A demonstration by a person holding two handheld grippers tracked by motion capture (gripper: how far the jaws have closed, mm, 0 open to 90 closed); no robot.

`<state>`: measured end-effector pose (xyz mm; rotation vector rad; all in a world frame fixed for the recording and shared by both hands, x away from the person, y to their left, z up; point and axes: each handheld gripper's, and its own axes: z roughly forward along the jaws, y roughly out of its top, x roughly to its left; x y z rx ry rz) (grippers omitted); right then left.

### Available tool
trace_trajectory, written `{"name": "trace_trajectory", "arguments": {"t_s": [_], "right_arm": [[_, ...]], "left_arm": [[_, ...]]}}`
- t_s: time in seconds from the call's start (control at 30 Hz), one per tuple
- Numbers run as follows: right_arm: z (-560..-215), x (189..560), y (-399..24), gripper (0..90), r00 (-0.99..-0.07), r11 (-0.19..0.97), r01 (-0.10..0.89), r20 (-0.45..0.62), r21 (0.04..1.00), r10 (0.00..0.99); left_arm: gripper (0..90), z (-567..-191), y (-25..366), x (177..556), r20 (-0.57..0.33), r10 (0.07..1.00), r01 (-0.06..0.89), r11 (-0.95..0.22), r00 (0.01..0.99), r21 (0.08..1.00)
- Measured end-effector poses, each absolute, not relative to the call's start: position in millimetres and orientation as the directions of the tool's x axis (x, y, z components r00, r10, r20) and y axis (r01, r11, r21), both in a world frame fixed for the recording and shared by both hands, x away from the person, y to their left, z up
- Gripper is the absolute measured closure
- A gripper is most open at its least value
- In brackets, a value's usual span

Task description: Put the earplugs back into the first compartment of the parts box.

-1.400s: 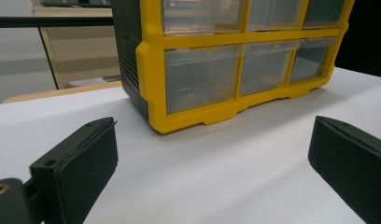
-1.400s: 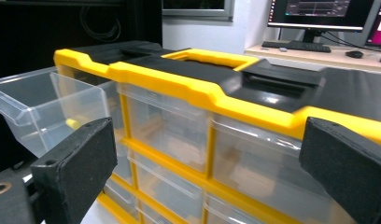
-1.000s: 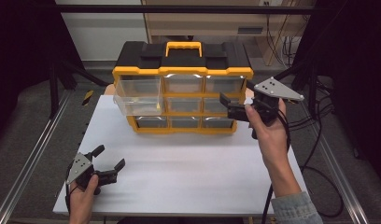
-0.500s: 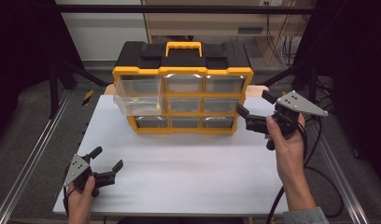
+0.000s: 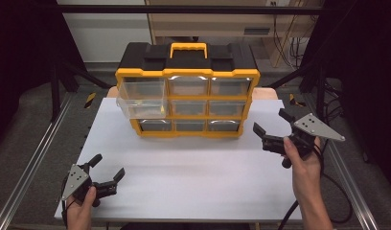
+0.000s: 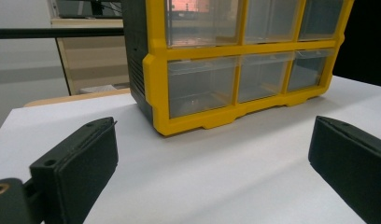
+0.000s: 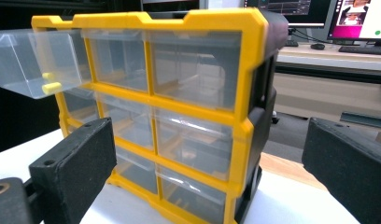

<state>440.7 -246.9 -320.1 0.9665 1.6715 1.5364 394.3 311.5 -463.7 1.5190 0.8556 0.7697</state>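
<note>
A yellow and black organiser (image 5: 186, 91) with clear drawers stands at the back middle of the white table (image 5: 193, 172). One clear drawer (image 5: 141, 108) in its left column is pulled out. In the right gripper view that drawer (image 7: 34, 60) holds a small yellow piece (image 7: 52, 86). My right gripper (image 5: 270, 121) is open and empty, off the organiser's right front corner and apart from it. Open and empty too, my left gripper (image 5: 107, 166) hovers near the table's front left corner. From there its jaws point at the organiser (image 6: 226, 70).
Metal rails (image 5: 30, 167) run along both sides of the table. A cable (image 5: 327, 191) trails from the right gripper over the right edge. A desk with monitors (image 7: 347, 23) stands beyond the organiser in the right gripper view. Bare white tabletop lies between the two grippers.
My right gripper has drawn away from the organiser's right side, moving right and back toward the person. The left gripper has hardly moved.
</note>
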Motion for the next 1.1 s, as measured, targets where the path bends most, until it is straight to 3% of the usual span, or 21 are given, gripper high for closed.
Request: {"name": "trace_trajectory", "arguments": {"t_s": [0.3, 1.1], "right_arm": [[-345, 432, -262, 3.4, -0.498, -0.028, 0.068, 0.058, 0.997, 0.865], [-417, 421, -263, 3.3, -0.487, 0.048, 0.13, 0.022, 0.99, 0.873]], "left_arm": [[1.8, -468, 320, 400, 0.001, 0.873, 0.08, -0.045, 0.488, 0.996], [1.5, -469, 315, 403, -0.022, 0.834, 0.073, -0.022, 0.552, 0.997]]}}
